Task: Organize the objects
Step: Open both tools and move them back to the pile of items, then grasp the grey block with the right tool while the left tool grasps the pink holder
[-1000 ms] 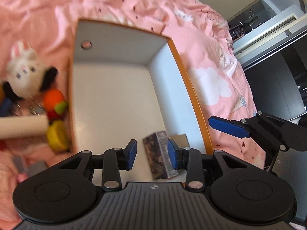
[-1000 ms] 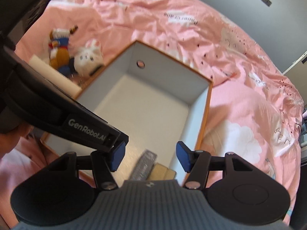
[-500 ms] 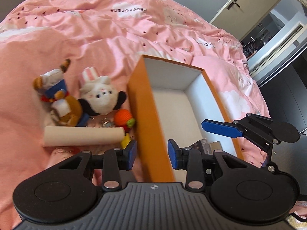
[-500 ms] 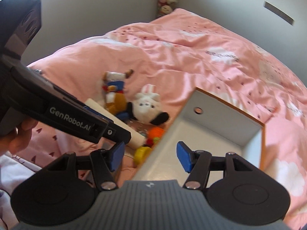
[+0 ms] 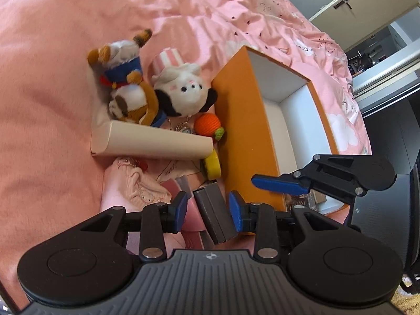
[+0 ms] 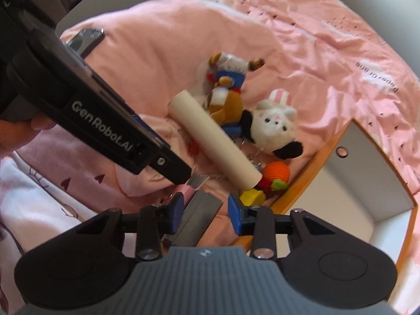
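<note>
An orange box with a white inside lies on the pink bed. Left of it is a pile: a brown plush dog, a white bunny plush, a cream tube, an orange knit ball and a yellow piece. A dark grey flat box lies under my left gripper, which is open and holds nothing. My right gripper hangs over the same grey box. Its jaws are closing and the pads stand clear of the box.
Small boxes lie in the orange box's near corner. A pink garment is bunched beside the grey box. A phone rests on the bed at the far left. A person's hand holds the left gripper.
Both grippers have swung left, from over the inside of the orange box to the pile beside it. The right jaws have narrowed. The patterned box stays in the orange box.
</note>
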The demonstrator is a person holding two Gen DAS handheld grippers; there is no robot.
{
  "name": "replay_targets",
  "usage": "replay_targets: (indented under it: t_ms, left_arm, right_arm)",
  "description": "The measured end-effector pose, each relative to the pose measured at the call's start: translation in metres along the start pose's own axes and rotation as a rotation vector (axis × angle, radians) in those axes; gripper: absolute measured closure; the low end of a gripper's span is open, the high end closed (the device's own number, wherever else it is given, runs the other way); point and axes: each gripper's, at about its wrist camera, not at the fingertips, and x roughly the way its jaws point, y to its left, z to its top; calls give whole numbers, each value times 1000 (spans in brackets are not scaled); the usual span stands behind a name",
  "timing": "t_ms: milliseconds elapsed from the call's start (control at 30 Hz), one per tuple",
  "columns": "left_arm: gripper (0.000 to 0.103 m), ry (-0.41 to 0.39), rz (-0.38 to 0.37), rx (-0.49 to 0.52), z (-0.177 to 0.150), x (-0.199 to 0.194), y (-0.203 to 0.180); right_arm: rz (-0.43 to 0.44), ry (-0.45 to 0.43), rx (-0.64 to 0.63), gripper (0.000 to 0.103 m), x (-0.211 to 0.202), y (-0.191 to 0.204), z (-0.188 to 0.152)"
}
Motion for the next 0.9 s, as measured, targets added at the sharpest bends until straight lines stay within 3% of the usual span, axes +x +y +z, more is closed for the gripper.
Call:
replay_targets:
  t_ms: [333, 600, 767, 900]
  left_arm:
    - [66, 27, 21, 42, 5, 21, -1]
    - [72, 48, 119, 105, 2, 19, 4]
    - [72, 40, 162, 126, 0, 14, 11]
    - [72, 36, 135, 149, -3, 9, 14]
  right_arm:
    - [29, 166, -33, 64, 50, -2, 10]
    - [44, 251, -15, 56, 66, -7, 20]
    - [122, 327, 91, 55, 80, -18, 27]
    - [191, 362, 197, 57, 89, -29, 27]
